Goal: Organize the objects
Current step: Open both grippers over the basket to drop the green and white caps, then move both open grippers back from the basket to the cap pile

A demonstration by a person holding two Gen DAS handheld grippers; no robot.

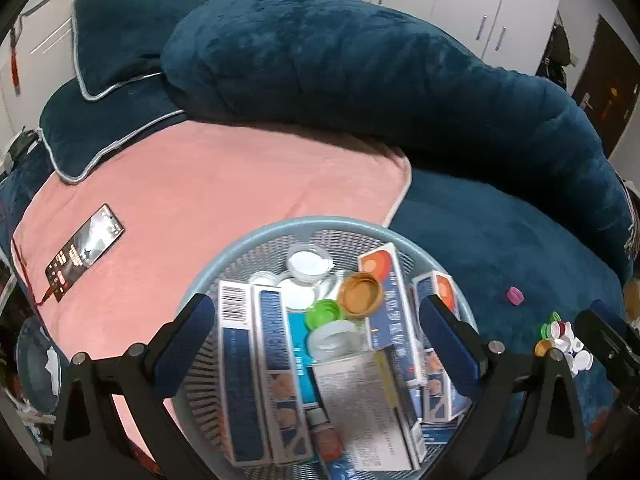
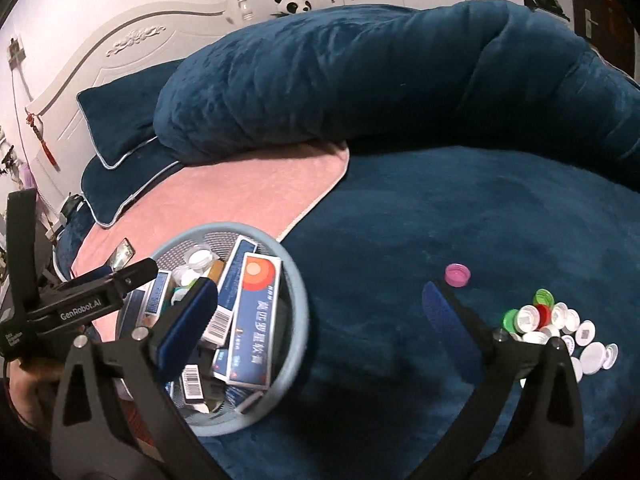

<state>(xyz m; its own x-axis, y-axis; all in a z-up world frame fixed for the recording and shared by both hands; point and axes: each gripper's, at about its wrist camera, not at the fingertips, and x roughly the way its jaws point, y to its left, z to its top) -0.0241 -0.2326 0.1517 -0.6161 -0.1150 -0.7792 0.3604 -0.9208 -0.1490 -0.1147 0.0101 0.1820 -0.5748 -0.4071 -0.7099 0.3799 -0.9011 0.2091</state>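
- Right now the left claw (image 1: 320, 328) hangs spread wide over the round blue basket (image 1: 256, 236), which fills the lower middle of the left wrist view; nothing sits between its padded fingers (image 1: 188, 336)
- Inside the basket lie several blue medicine boxes (image 1: 394, 300), a printed leaflet (image 1: 360, 400), an orange cap (image 1: 360, 294), a green cap (image 1: 323, 313) and a few white lids (image 1: 308, 266), all jumbled against one another
- The basket rests on the bed, partly on the pink blanket (image 1: 200, 200) and partly on the dark blue bedspread (image 1: 500, 264)
- A phone (image 1: 85, 254) lies flat on the pink blanket at the left of that frame, well apart from the basket
- The right claw (image 2: 320, 320) is also wide open and holds nothing; in the right wrist view its left finger crosses in front of the basket's boxes and its right finger points toward the caps
- A loose pile of bottle caps (image 2: 560, 332), mostly white with green and red among them, sits on the bedspread at the lower right of that frame
- One pink cap (image 2: 457, 275) lies alone just above the pile, near the right finger's tip
- A rolled dark blue duvet (image 2: 360, 80) and a pillow (image 2: 116, 128) fill the top of the bed, with a toy panda (image 2: 293, 3) on the headboard behind
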